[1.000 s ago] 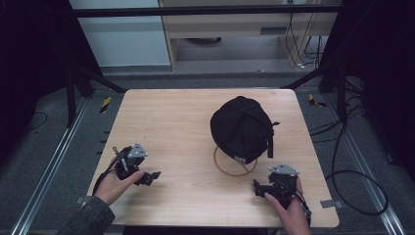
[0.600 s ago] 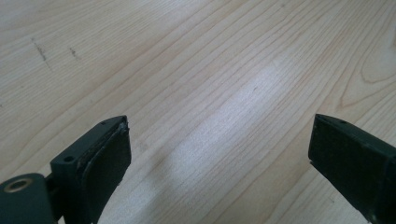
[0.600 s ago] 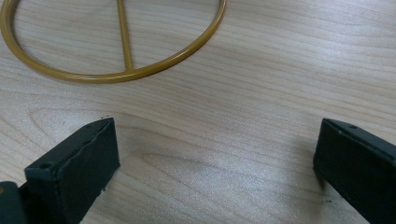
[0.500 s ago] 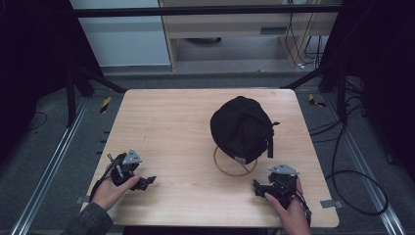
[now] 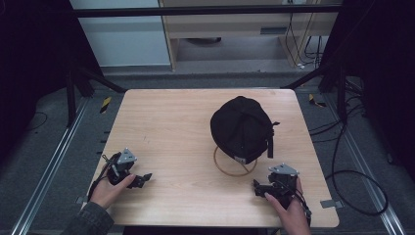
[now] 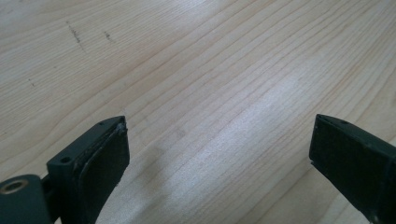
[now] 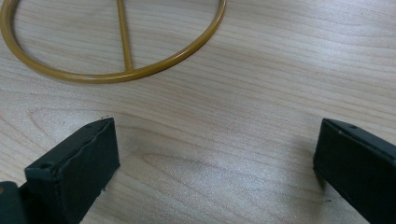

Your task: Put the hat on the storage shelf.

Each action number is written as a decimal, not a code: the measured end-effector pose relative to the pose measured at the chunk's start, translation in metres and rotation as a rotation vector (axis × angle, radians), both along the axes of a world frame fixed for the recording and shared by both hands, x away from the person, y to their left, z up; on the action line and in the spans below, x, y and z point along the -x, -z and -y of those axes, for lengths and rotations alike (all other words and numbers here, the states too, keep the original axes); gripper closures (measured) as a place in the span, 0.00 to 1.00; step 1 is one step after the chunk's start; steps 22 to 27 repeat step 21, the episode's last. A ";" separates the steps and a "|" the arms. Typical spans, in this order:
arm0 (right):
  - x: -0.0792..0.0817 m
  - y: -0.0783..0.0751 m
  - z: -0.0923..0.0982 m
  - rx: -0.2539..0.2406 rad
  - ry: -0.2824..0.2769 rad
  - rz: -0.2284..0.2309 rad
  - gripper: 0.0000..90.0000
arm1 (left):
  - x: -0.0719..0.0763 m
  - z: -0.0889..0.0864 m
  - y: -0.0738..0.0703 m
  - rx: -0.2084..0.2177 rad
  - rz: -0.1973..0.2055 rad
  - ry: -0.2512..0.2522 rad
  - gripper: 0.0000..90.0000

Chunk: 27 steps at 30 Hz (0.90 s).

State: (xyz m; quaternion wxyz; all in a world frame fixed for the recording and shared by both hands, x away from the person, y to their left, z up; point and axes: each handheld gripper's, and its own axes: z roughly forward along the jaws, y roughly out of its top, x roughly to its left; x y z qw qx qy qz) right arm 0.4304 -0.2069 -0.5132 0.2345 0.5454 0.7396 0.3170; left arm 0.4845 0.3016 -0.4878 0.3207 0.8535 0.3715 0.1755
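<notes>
Both grippers rest low on the tabletop [image 5: 166, 127] near its front edge, one toward each front corner, each in a hand. On the left gripper [image 5: 138, 179] the jaws stand wide apart with nothing but bare wood between them, and the right gripper [image 5: 259, 187] is spread just as wide and just as empty. Just beyond the right gripper's jaws lies a thin yellow-brown ring [image 7: 116, 70] with a slim bar across it, flat on the wood. It looks like the base of a stand.

Over that ring, right of the tabletop's middle, sits a black cap [image 5: 241, 128], crown up, its adjusting strap [image 5: 269, 142] hanging down on the right-edge side. The cap is probably light, soft and easily dented, so pinching the crown would only bunch the cloth. Its lower rim, or the strap, seems a better hold. The stand looks light too and may tip or slide if the cap drags on it.
</notes>
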 end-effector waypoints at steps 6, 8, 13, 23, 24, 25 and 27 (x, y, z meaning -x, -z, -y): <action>0.000 0.000 0.000 0.000 0.000 0.000 0.00 | -0.003 -0.003 0.010 0.003 -0.003 -0.014 0.05; 0.000 0.000 0.000 0.000 0.000 0.000 0.00 | -0.004 -0.003 0.013 -0.001 -0.004 -0.018 0.05; 0.000 0.000 0.000 0.000 0.000 0.000 0.00 | -0.006 -0.007 0.018 0.046 -0.006 -0.040 0.02; 0.000 0.000 0.000 0.000 0.000 0.000 0.00 | -0.006 -0.007 0.020 0.060 0.005 -0.037 0.00; 0.000 0.000 0.000 0.000 0.000 0.000 0.00 | -0.006 -0.007 0.020 0.060 0.005 -0.037 0.00; 0.000 0.000 0.000 0.000 0.000 0.000 0.00 | -0.006 -0.007 0.020 0.060 0.005 -0.037 0.00; 0.000 0.000 0.000 0.000 0.000 0.000 0.00 | -0.006 -0.007 0.020 0.060 0.005 -0.037 0.00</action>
